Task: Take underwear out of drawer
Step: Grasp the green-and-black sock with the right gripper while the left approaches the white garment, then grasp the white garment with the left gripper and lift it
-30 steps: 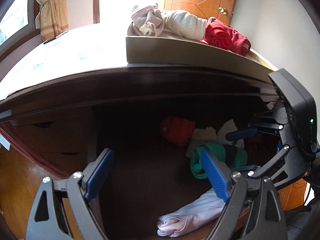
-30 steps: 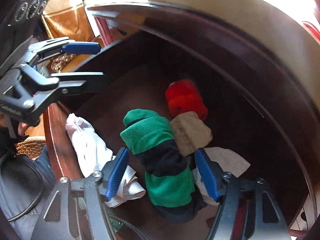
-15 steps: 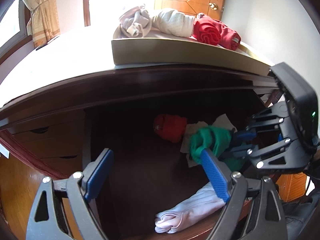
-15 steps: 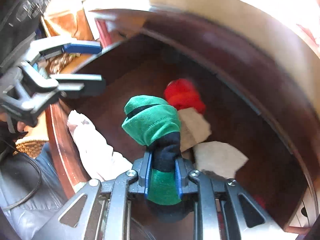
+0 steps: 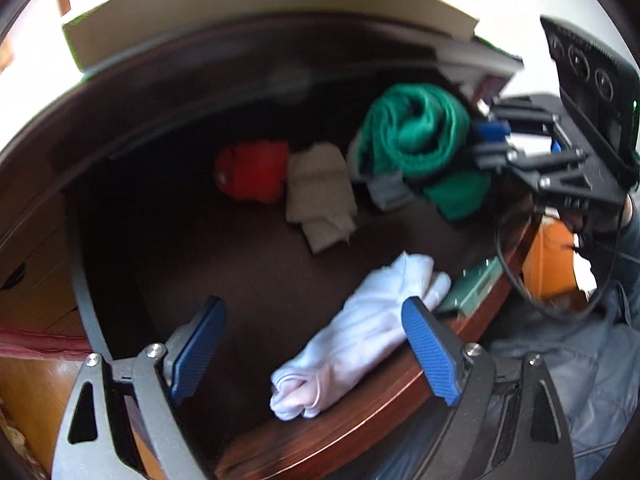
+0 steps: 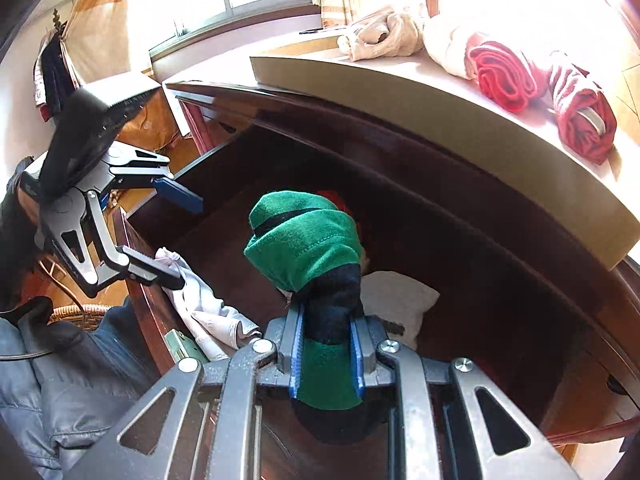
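**Green and black underwear clamped in my right claw, above the drawer**

Green cloth with a black band, rolled up: this is the underwear and my right claw has it. The two blue pads press on the black band from both sides, so the jaws are nearly together with the cloth squeezed between them. The green roll sticks out ahead of my fingertips and hangs free over the dark wooden drawer, touching nothing under it.

Below the roll, on the drawer floor, lie a pale folded piece, a beige folded piece and a red roll, the beige one just beside the red one.

To the left of my right claw is my left claw. Its jaws stand wide apart and hold nothing. A white bundle lies on the near edge of the drawer, and one finger of the left claw is right over it; I cannot tell if they touch.

Beyond the drawer, higher than both claws, a tan tray sits on the top and carries two red rolls and some cream rolls.
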